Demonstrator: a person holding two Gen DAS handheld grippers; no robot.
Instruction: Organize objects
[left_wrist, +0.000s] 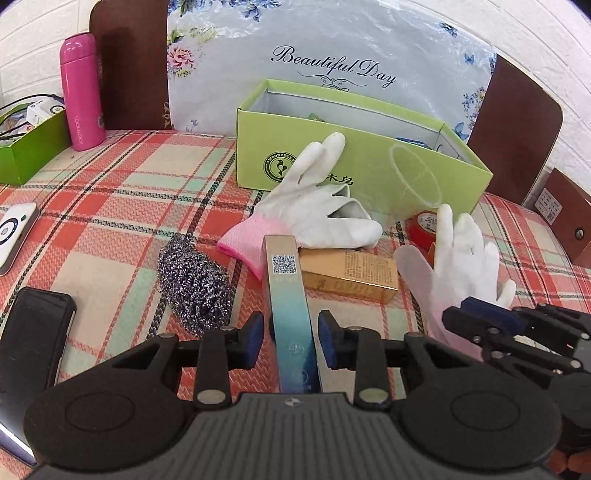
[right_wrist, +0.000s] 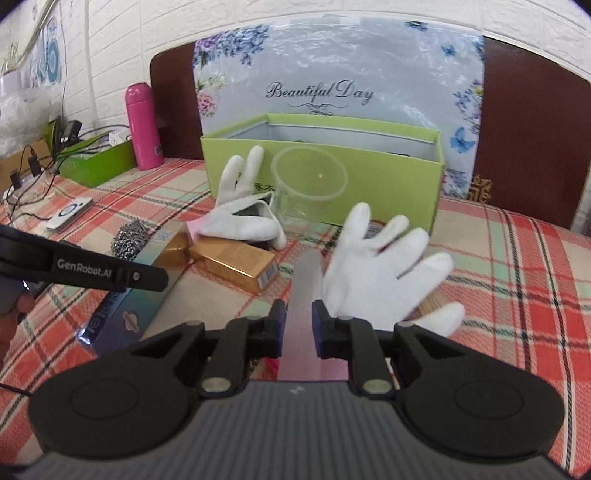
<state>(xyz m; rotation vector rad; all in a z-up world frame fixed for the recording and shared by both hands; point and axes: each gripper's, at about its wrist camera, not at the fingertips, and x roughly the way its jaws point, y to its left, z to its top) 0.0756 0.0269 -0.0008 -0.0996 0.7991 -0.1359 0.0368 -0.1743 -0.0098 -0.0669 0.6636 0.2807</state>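
the right gripper (right_wrist: 298, 317) is clamped on the soft, light glove (right_wrist: 384, 273) by its cuff, near the green box (right_wrist: 369, 181). the left gripper (left_wrist: 291, 332) straddles the stiff blue carton (left_wrist: 291, 310), jaws seemingly a little apart; grip its long sides

Pink flask (left_wrist: 78, 92) beside dark chair back (left_wrist: 131, 62), behind plaid tablecloth (left_wrist: 122, 192).

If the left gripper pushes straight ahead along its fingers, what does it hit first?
Probably the white glove draped past the far end of the blue-silver box that sits between the left gripper pads; the green box stands behind it. Depth is uncertain.
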